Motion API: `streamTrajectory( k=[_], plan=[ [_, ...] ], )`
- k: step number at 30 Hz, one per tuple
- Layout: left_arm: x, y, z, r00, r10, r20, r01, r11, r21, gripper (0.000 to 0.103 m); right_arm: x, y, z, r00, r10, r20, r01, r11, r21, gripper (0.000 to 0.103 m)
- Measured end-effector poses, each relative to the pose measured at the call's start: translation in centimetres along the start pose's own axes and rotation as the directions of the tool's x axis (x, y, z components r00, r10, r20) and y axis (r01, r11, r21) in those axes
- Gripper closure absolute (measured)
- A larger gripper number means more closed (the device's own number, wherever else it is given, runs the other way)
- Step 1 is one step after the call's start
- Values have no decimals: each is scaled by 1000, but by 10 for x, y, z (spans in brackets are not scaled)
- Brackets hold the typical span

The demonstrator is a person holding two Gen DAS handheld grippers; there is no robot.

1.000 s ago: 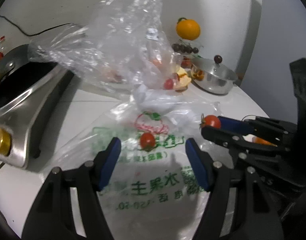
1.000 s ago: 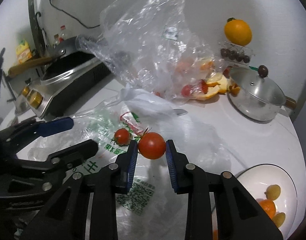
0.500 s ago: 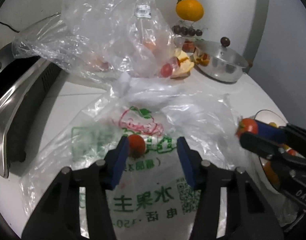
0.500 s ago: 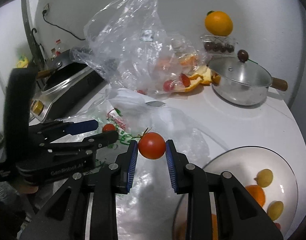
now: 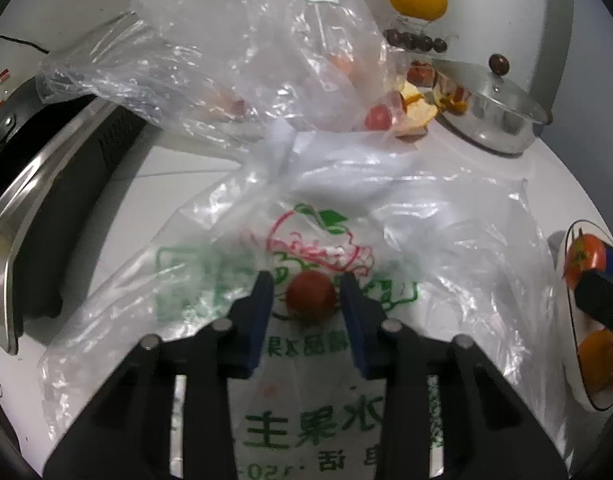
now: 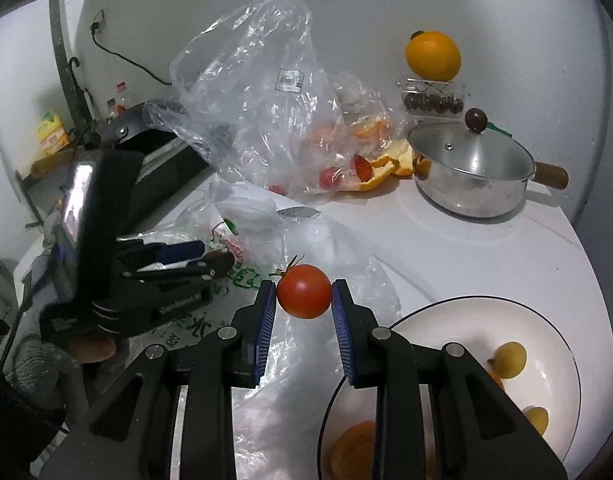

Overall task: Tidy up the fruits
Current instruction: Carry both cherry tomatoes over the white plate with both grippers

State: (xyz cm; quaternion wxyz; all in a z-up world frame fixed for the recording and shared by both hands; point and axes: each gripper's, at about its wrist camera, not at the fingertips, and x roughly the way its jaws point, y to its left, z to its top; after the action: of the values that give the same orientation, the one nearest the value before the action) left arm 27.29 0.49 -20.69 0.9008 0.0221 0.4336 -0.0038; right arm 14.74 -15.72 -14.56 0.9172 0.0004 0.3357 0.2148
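A small red tomato (image 5: 311, 296) lies on a flat printed plastic bag (image 5: 326, 432), between the blue pads of my left gripper (image 5: 306, 286). The jaws are closing around it, and a thin gap still shows on the left side. My right gripper (image 6: 302, 296) is shut on a bigger stemmed tomato (image 6: 303, 297) and holds it in the air beside the rim of a white plate (image 6: 506, 300). That plate holds yellow and orange fruits. In the left wrist view the same held tomato (image 5: 584, 260) shows at the right edge over the plate (image 5: 566, 248).
A crumpled clear bag (image 6: 246, 92) with tomatoes and orange peel (image 6: 382, 172) stands behind. A lidded steel pot (image 6: 470, 176), a box of dark cherries (image 6: 432, 100) and an orange (image 6: 432, 60) sit at the back right. A stove (image 5: 46, 200) is on the left.
My left gripper has moved forward and down around the small tomato while its jaws narrowed. My right gripper has carried its tomato to the right, up to the plate.
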Motion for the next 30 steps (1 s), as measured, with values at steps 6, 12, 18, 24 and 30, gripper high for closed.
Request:
streamTrajectory(
  k=[6, 12, 18, 24, 30],
  plan=[
    [-2, 0, -2, 1000, -11, -6, 11, 1000, 4, 77, -1, 0, -1, 1000, -7, -3, 7, 1000, 4, 72],
    [-22, 0, -6, 999, -30, 19, 30, 1000, 2, 77, -3, 4, -3, 1000, -8, -8, 8, 1000, 2, 72],
    [-47, -1, -14, 997, -61, 49, 62, 998, -10, 77, -11, 12, -5, 1000, -15, -7, 15, 1000, -7, 72],
    [-69, 0, -24, 994, -83, 65, 84, 996, -21, 77, -24, 20, -7, 1000, -24, 6, 24, 1000, -17, 72],
    [-91, 0, -34, 991, -98, 87, 101, 995, -26, 77, -39, 31, -12, 999, -30, 18, 30, 999, -23, 72]
  ],
)
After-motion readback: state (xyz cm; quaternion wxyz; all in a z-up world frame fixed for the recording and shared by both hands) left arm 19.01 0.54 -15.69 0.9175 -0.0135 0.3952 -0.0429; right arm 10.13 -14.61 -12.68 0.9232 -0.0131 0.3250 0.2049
